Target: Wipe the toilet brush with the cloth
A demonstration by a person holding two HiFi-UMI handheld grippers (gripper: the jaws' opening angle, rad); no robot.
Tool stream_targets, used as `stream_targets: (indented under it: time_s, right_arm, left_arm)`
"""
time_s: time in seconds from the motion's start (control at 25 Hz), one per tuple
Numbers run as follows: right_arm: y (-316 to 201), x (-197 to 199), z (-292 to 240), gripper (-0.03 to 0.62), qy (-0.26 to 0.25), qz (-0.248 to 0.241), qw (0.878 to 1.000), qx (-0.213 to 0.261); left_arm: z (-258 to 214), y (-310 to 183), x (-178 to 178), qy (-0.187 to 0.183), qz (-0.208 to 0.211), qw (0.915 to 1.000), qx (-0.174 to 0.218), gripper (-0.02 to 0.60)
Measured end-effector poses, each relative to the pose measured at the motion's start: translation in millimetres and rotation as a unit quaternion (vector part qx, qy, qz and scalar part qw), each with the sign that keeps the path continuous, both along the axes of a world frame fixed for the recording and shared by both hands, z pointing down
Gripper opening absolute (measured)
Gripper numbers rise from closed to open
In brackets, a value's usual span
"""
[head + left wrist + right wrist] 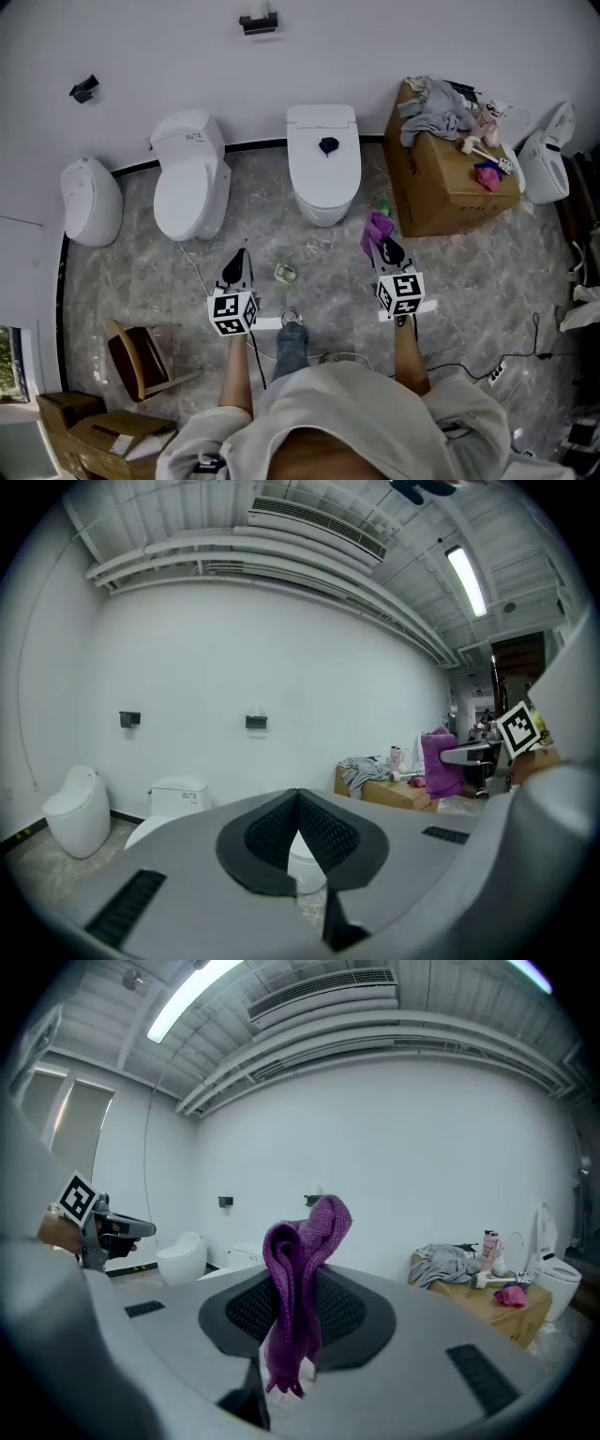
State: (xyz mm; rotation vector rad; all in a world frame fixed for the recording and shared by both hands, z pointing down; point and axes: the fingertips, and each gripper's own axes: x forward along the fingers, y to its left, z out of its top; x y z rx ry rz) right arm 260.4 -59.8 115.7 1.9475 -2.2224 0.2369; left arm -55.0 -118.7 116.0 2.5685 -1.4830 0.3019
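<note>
The grey marbled floor [122, 281] carries three white toilets along the wall: an egg-shaped toilet [91, 200], a toilet with a tank [190, 178] and a squarer toilet [323, 159], with a cardboard box [436, 206] to their right and a small crumpled scrap [285, 273] in front.

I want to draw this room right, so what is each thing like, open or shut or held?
left gripper: jaws shut, empty.
right gripper: jaws shut on the purple cloth.
purple cloth: pinched, bunched, hanging down.
middle toilet: lid down, a dark thing on it.
cardboard box: clothes piled on top.
</note>
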Motion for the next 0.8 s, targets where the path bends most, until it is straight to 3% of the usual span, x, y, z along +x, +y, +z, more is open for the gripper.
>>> stream_targets:
  time_s: [0.4, 0.8]
  right_arm:
    - [48, 26, -30, 0.110, 0.014, 0.016, 1.000, 0.022]
    - [81, 30, -34, 0.109, 0.014, 0.025, 0.999, 0.026]
  left_arm:
    - [-33, 33, 21, 0.005, 0.004, 0.9993, 0.037, 0.018]
    - [-28, 64, 32, 0.005, 0.017, 0.9993, 0.034, 0.018]
